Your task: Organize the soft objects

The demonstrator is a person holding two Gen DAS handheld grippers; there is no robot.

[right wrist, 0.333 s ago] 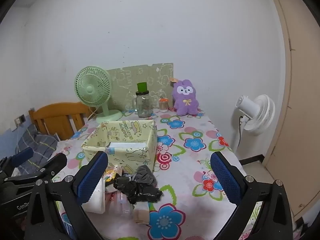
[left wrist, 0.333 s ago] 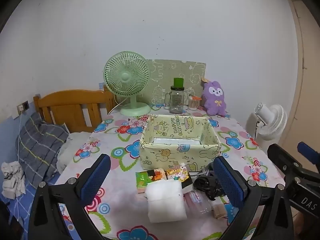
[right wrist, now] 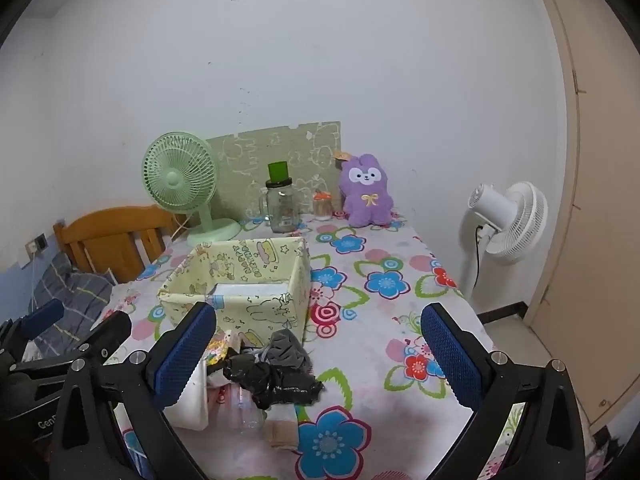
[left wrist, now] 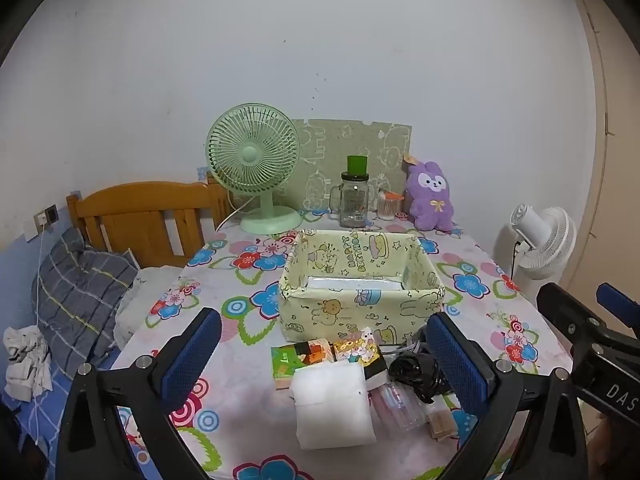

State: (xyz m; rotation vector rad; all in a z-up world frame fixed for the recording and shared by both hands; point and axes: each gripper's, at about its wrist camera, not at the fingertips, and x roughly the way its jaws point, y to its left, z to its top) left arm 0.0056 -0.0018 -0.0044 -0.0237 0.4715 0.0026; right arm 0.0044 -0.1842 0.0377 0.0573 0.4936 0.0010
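A pale yellow fabric box [left wrist: 360, 308] [right wrist: 240, 292] with cartoon prints stands mid-table, a white flat item lying inside it. In front of it lies a heap: a white soft pack [left wrist: 332, 404] [right wrist: 192, 404], a green packet [left wrist: 288, 360], a small cartoon-print packet [left wrist: 356, 350], a crumpled black bag [left wrist: 416, 372] [right wrist: 276, 380] and a clear pink pouch [left wrist: 398, 400]. My left gripper [left wrist: 322, 360] hovers open above the heap, touching nothing. My right gripper [right wrist: 318, 354] is open too, over the black bag, with its fingers apart from it.
At the table's back stand a green desk fan [left wrist: 256, 168], a glass jar with a green lid [left wrist: 354, 200], a small orange-lidded jar [left wrist: 388, 204] and a purple plush rabbit [left wrist: 430, 196]. A white floor fan [right wrist: 508, 220] is right of the table; a bed with wooden headboard [left wrist: 140, 216] lies left.
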